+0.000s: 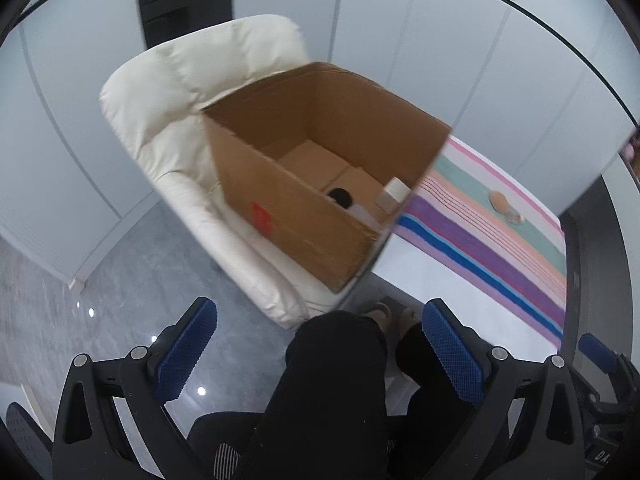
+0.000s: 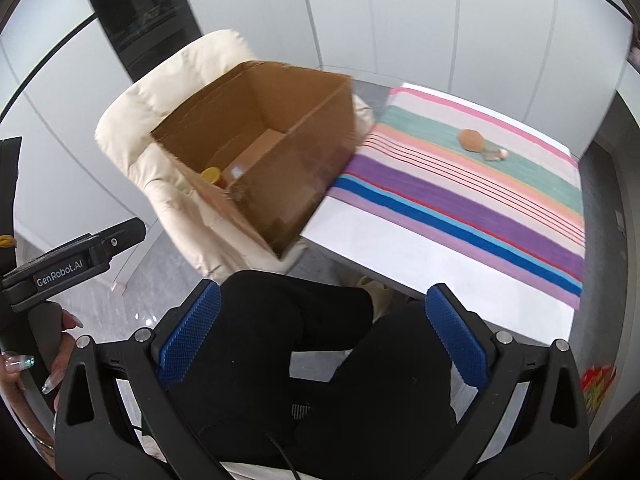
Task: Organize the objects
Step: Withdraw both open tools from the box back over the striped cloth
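An open cardboard box [image 1: 304,216] [image 2: 280,184] rests on a cream armchair [image 1: 168,120] [image 2: 160,128]. Inside it lie a black round thing [image 1: 340,197], a small white block [image 1: 394,194] and a yellow-lidded item [image 2: 211,175]. A small tan object [image 1: 499,201] [image 2: 471,139] with a tiny pale piece beside it sits on the striped cloth [image 1: 500,240] [image 2: 480,192] on the white table [image 2: 380,252]. My left gripper [image 1: 320,352] and right gripper [image 2: 322,340] both stand open and hold nothing, low over a person's black-trousered legs [image 2: 320,360].
White panel walls and a dark doorway [image 2: 136,12] stand behind the chair. Grey glossy floor [image 1: 80,320] lies to the left. A hand with long nails [image 2: 24,364] grips the left tool's handle. Something red and yellow [image 2: 598,386] sits at the lower right.
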